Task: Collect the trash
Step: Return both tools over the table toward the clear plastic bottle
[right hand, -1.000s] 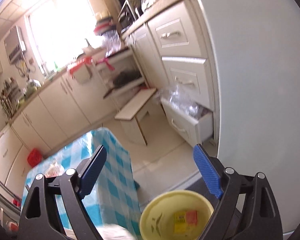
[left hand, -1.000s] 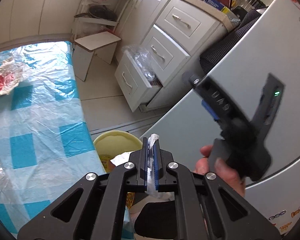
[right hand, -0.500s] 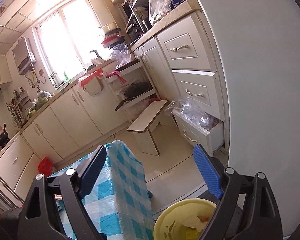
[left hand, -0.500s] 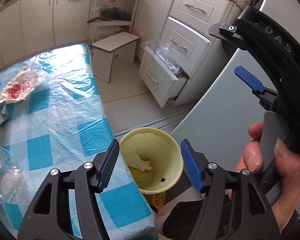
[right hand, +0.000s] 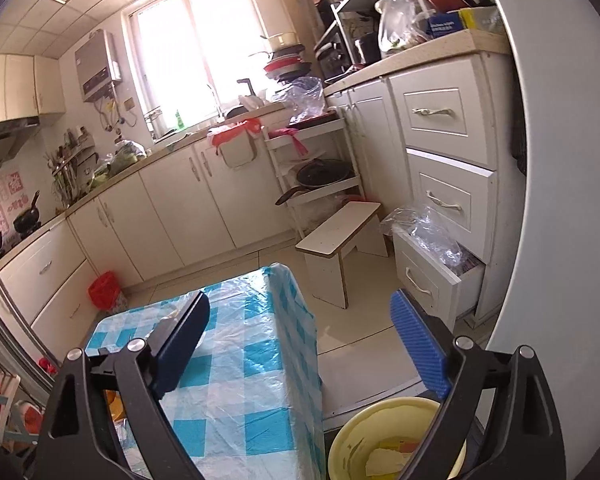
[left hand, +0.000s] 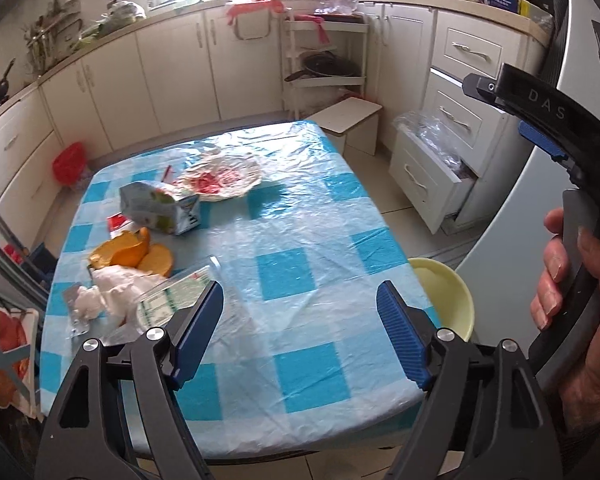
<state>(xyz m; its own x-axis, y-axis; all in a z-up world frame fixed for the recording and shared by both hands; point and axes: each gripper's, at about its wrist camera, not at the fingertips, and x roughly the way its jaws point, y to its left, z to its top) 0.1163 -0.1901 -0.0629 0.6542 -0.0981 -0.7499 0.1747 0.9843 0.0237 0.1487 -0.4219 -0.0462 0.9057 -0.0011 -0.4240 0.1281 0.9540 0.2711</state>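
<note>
Two grippers, left gripper (left hand: 300,320) and right gripper (right hand: 300,344) fingers spread empty, one yellow bin (left hand: 452,296), two orange peels (left hand: 136,254)

Wide-apart jaws above yellow bin (right hand: 352,436)

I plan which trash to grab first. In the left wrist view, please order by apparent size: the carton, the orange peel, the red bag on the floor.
1. Carton.
2. Orange peel.
3. Red bag, though it lies farther away, so this rank is unsure.

The bin (left hand: 448,292) is half hidden behind the table (left hand: 300,240) edge in the left view and cut by the lower frame edge in the right view, where its contents (right hand: 388,456) cannot be identified.
</note>
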